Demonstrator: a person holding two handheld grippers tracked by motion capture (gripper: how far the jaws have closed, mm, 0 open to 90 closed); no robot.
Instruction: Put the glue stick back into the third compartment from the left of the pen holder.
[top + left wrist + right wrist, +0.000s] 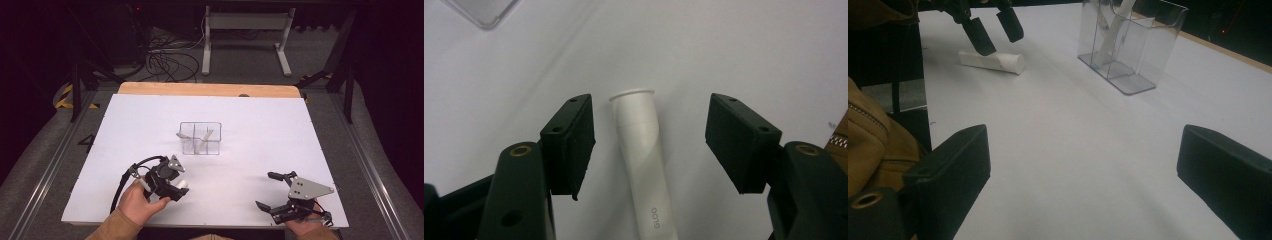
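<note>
White tube point(644, 160) lies flat on the white table point(260, 125), on the near side of the clear box point(201, 138) and well apart from it. The left gripper point(175, 187) hangs directly over the tube, jaws spread, one on either side of it; neither jaw touches it in the left gripper view. The tube carries small printed lettering near its lower end. The box has several compartments and holds a few white pieces leaning inside. The right gripper point(272, 192) sits further from the box, at the table's near right edge, jaws spread wide and holding nothing.
</note>
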